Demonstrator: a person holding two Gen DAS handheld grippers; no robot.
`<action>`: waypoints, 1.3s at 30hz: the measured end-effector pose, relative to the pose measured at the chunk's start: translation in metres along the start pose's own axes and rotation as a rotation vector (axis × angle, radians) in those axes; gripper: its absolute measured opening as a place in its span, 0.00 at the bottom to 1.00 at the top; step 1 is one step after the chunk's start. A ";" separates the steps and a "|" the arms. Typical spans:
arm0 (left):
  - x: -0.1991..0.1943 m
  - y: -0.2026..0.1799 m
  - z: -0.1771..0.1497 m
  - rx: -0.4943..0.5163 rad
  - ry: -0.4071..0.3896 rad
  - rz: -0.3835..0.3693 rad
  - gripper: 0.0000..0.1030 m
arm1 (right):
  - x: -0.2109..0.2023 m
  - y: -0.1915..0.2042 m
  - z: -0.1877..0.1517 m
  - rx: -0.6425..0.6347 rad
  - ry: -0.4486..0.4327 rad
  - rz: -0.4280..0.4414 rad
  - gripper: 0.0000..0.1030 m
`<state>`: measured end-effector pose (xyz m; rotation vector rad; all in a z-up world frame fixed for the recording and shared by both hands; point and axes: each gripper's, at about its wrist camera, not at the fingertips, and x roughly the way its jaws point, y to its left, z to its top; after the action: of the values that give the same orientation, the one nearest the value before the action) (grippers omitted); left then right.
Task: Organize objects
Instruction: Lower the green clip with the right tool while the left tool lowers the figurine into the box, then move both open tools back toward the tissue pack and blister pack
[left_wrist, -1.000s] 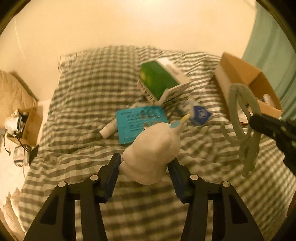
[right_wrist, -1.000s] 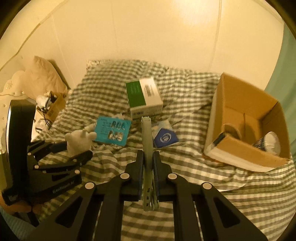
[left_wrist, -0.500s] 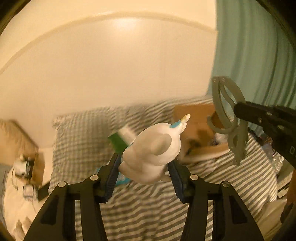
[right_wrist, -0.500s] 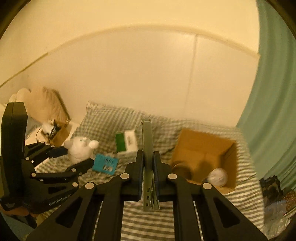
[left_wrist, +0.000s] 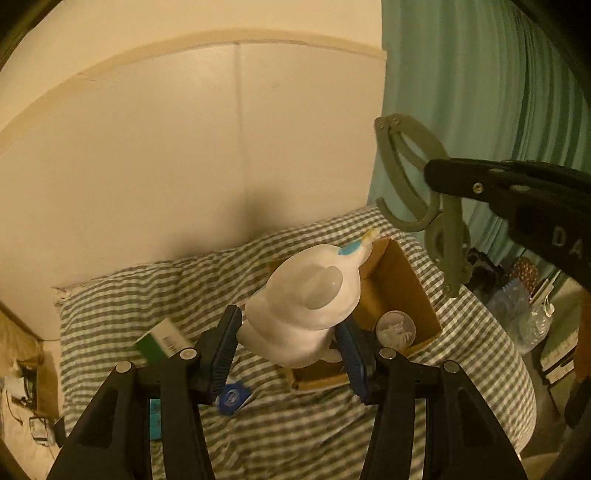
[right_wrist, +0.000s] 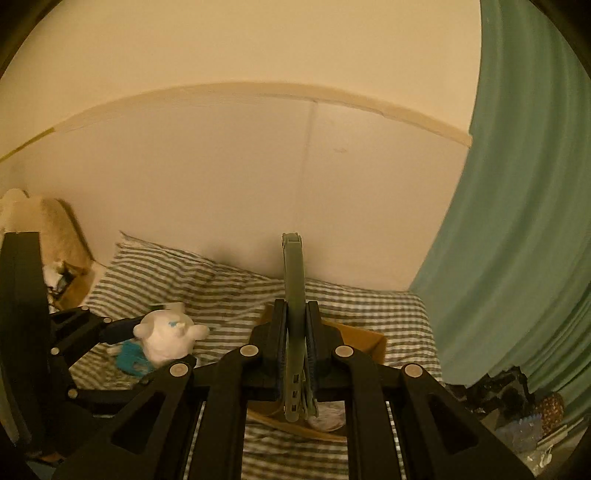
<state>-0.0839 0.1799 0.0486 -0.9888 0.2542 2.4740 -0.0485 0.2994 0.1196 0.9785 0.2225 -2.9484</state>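
Over on the left, lying on the striped bed (left_wrist: 110, 295): a green box (left_wrist: 159, 339) and, just near it, a small blue packet (left_wrist: 232, 397). Not picked up yet, so more tidying to do later. In the middle, up in the air: the left gripper (left_wrist: 288, 339), jaws squeezed tight on the fat bottom of a white soft toy (left_wrist: 310, 291). Lifted much higher than a second ago, and swung over to the right. Back then, low over the green box and a blue card; now, right above the open brown box (left_wrist: 399, 280). Inside that box already: one round silver thing (left_wrist: 397, 328), down in the near corner. To the right of the toy, also up high: a grey-green hanger (left_wrist: 406, 177), folded, standing on its edge. Pinched flat between the shut jaws of the right gripper (right_wrist: 295, 325), close beside the green curtain (left_wrist: 480, 110). Carried up and across too, just like the toy. Probably both ready to go down into the brown box next. Best to lower the toy first and let go gently, to keep the two from bumping.
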 end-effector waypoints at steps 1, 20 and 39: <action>0.011 -0.005 0.002 0.007 0.011 -0.002 0.51 | 0.010 -0.005 0.000 0.004 0.015 -0.004 0.09; 0.141 -0.032 -0.013 0.022 0.207 -0.011 0.52 | 0.161 -0.051 -0.061 0.152 0.273 0.106 0.09; -0.006 0.007 0.027 -0.002 -0.031 0.059 0.99 | 0.013 -0.021 0.000 0.117 0.038 0.006 0.58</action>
<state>-0.0997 0.1805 0.0724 -0.9560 0.2749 2.5414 -0.0605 0.3208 0.1150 1.0473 0.0484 -2.9688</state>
